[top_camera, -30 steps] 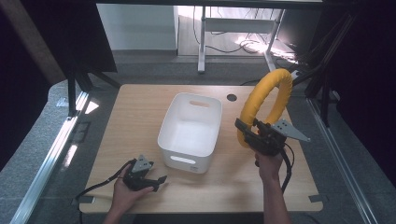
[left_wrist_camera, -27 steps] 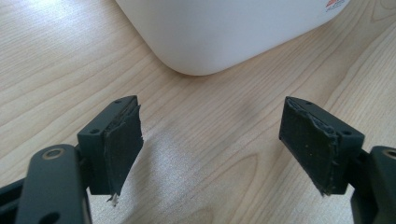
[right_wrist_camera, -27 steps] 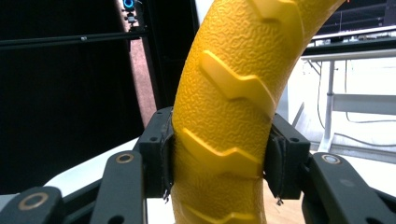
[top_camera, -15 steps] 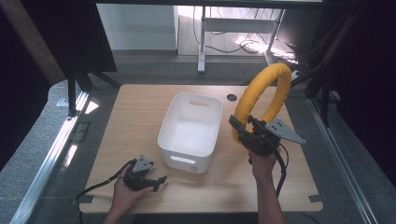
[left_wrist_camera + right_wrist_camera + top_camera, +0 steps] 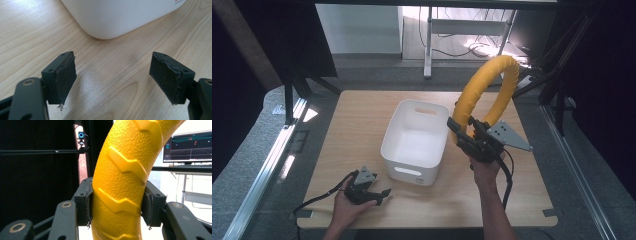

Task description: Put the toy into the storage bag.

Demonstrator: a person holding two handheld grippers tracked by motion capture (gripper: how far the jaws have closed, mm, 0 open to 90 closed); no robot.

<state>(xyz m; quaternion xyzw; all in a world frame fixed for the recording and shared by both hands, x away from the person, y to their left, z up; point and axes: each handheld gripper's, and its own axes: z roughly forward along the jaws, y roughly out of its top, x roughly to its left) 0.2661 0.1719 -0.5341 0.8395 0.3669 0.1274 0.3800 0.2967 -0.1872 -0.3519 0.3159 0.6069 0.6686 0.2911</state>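
A large yellow ring with a raised tread pattern [image 5: 482,95] [image 5: 120,182] stands upright in the air, right of the white bin [image 5: 417,140]. My right gripper [image 5: 460,138] [image 5: 117,202] is shut on its lower part, both pads pressed against its sides. My left gripper [image 5: 384,196] [image 5: 113,77] rests low on the table near the front left, open, with bare wood between its pads. The bin's rounded corner [image 5: 120,17] lies just beyond it.
The white bin, with nothing inside, sits mid-table on the wooden tabletop [image 5: 357,130]. Black frame legs stand at the left [image 5: 289,95] and right [image 5: 562,95] table edges. A monitor [image 5: 187,146] glows beyond the ring.
My right gripper has carried the yellow ring leftward, nearer the bin's right wall, and lifted it a bit. The left gripper has stayed put.
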